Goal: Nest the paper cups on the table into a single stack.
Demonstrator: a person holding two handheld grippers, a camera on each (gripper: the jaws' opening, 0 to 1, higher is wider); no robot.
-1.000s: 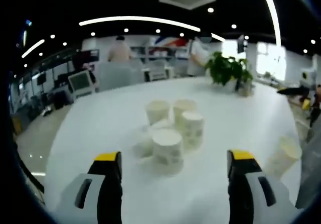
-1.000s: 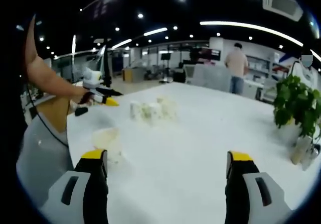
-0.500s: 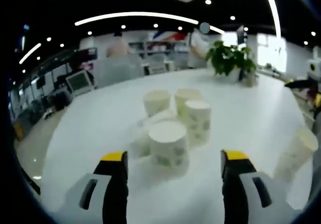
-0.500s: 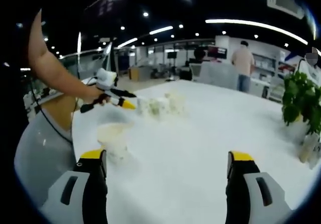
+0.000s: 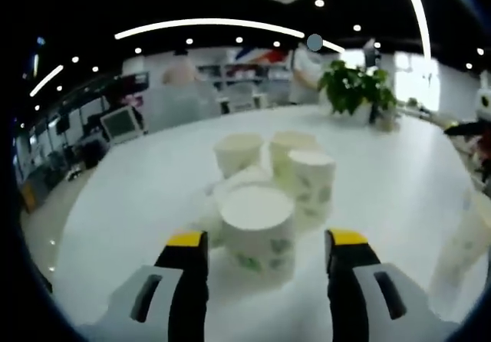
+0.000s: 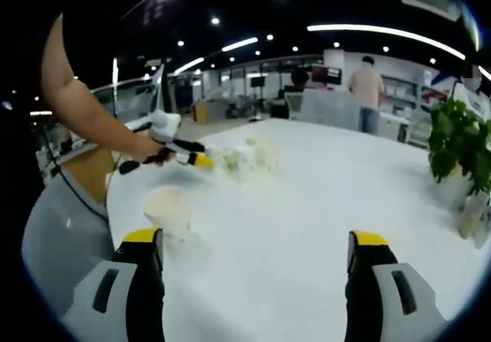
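the left claw is wide apart, with the nearest paper cup just between its tips on the white counter. more cups crowd close behind it. the right claw is apart too, near a lone cup. a hard squeeze could crush the cup or bump its neighbours over.

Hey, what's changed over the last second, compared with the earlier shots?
The left tongs have moved forward to the cluster of cups; their jaws have narrowed a little and now flank the nearest cup, not yet gripping it. In the right gripper view they reach the cluster's edge. The right tongs stay open and hold nothing. The lone cup, the plant and the table are as before.
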